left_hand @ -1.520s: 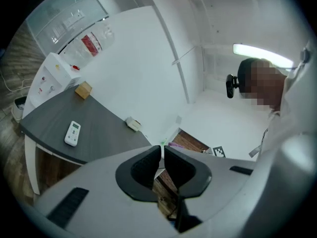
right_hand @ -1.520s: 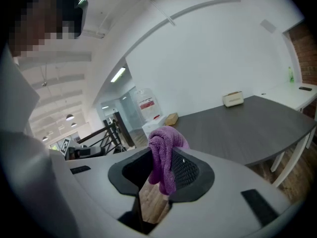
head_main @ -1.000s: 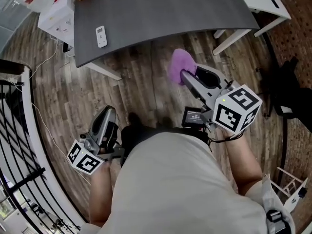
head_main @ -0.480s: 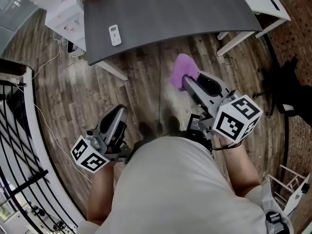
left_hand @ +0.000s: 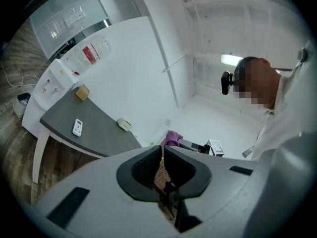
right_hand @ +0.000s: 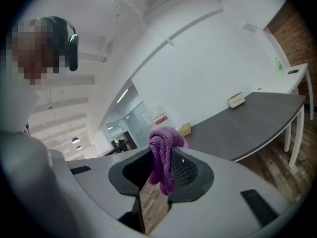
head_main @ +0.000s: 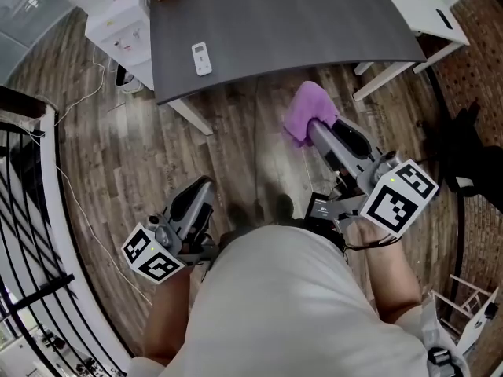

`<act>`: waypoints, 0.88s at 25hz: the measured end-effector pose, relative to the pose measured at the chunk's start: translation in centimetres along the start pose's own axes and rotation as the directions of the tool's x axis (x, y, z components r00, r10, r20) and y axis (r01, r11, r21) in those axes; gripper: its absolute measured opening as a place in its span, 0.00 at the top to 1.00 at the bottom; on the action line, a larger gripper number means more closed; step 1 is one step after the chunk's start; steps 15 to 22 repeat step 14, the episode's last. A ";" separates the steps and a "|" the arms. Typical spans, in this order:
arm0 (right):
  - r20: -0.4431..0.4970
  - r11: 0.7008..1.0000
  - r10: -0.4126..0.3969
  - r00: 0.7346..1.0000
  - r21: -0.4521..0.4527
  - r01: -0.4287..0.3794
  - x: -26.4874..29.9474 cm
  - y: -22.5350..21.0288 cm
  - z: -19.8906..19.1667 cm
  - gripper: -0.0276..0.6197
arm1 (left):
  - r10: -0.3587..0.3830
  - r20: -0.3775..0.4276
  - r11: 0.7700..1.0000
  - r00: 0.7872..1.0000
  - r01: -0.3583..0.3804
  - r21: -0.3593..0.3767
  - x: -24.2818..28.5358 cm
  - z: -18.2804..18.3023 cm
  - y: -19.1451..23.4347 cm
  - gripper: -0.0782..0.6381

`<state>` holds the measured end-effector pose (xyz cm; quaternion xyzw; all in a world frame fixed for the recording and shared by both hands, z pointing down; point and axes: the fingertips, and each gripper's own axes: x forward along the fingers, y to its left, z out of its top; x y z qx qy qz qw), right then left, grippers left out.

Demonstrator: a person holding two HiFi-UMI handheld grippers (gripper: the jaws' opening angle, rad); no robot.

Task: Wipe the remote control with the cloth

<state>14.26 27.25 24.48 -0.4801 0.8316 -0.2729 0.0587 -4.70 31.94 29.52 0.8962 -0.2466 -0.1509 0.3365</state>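
The grey table [head_main: 314,22] is being seen at twelve o'clock in the head view. The left gripper [head_main: 203,188], at seven o'clock, is being held with jaws together, nothing between them. The soft, limp purple cloth [head_main: 305,110] is being clamped by the right gripper [head_main: 316,126] at two o'clock. The remote control [head_main: 202,58], lying on the table at eleven o'clock, is being judged light, rigid and slippery, and its long edges are being favoured for steadying.

We've got a purple cloth [head_main: 309,110], a white remote control [head_main: 202,58] on the dark grey bench [head_main: 299,14], a brown wood-grain floor [head_main: 110,155], and black-and-white square markers on the grey left tongs [head_main: 206,187] and right tongs [head_main: 313,126].
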 end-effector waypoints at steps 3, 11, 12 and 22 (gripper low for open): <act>0.016 0.999 0.007 1.000 0.043 -0.007 -0.5 0.3 0.2 0.79 | -0.008 0.007 1.000 1.000 0.008 -0.003 -0.4 0.0 -0.4 0.85; -0.002 0.999 -0.016 1.000 0.033 0.016 -0.9 -0.4 -0.6 0.79 | 0.016 -0.002 1.000 1.000 -0.015 0.011 -0.7 -0.3 -0.2 0.85; -0.004 0.999 -0.018 1.000 0.031 0.018 -1.2 -0.5 -0.7 0.79 | 0.019 -0.011 1.000 1.000 -0.019 0.014 -0.6 -0.7 -0.3 0.85; -0.007 0.999 -0.023 1.000 0.028 0.023 -1.7 -0.9 -0.9 0.79 | 0.025 -0.032 0.999 0.999 -0.024 0.024 -0.2 -1.6 -0.5 0.85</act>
